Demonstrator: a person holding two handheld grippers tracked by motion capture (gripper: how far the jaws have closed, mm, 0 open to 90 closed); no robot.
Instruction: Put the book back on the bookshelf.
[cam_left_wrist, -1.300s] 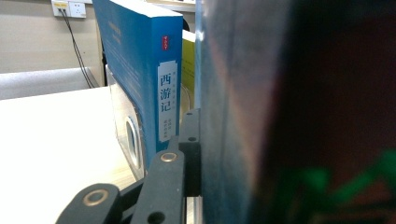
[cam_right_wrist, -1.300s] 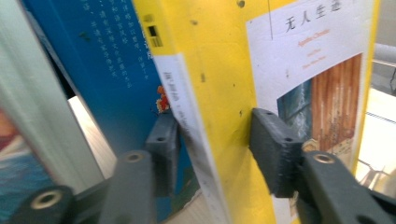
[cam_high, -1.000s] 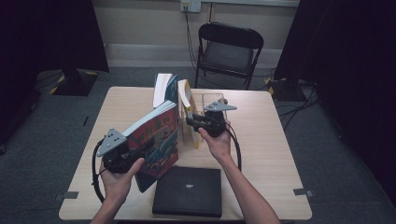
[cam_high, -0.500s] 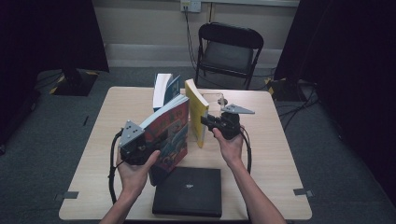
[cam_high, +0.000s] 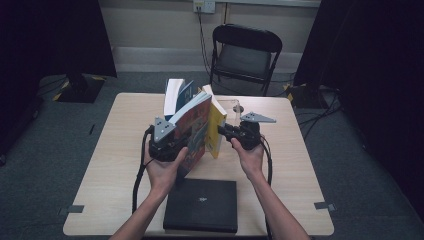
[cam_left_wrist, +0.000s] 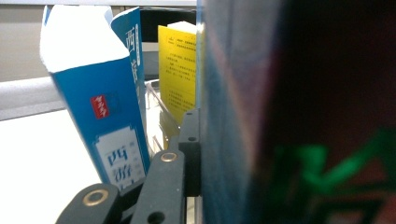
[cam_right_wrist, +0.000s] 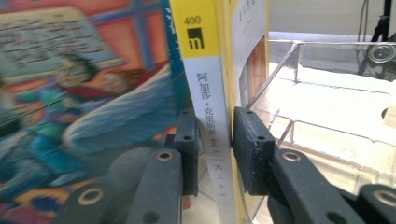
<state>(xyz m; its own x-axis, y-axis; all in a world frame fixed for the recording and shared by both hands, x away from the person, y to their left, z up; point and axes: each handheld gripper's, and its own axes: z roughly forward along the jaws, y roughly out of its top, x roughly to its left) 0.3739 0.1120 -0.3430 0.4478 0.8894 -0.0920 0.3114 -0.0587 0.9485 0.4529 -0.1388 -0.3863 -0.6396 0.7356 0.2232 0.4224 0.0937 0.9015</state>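
On the tabletop (cam_high: 110, 150), the yellow book (cam_high: 216, 127) stands upright against the clear bookend (cam_right_wrist: 299, 88), with the colourful illustrated book (cam_high: 192, 132) held tilted just beside it and the blue book (cam_high: 175, 95) behind. The left gripper (cam_high: 172, 142) has its fingers clamped tight on the illustrated book; the right gripper (cam_right_wrist: 214, 154) has just been closing its fingers on the yellow book's spine. If the tilted book presses in too hard, it could topple the yellow book or shift the bookend.
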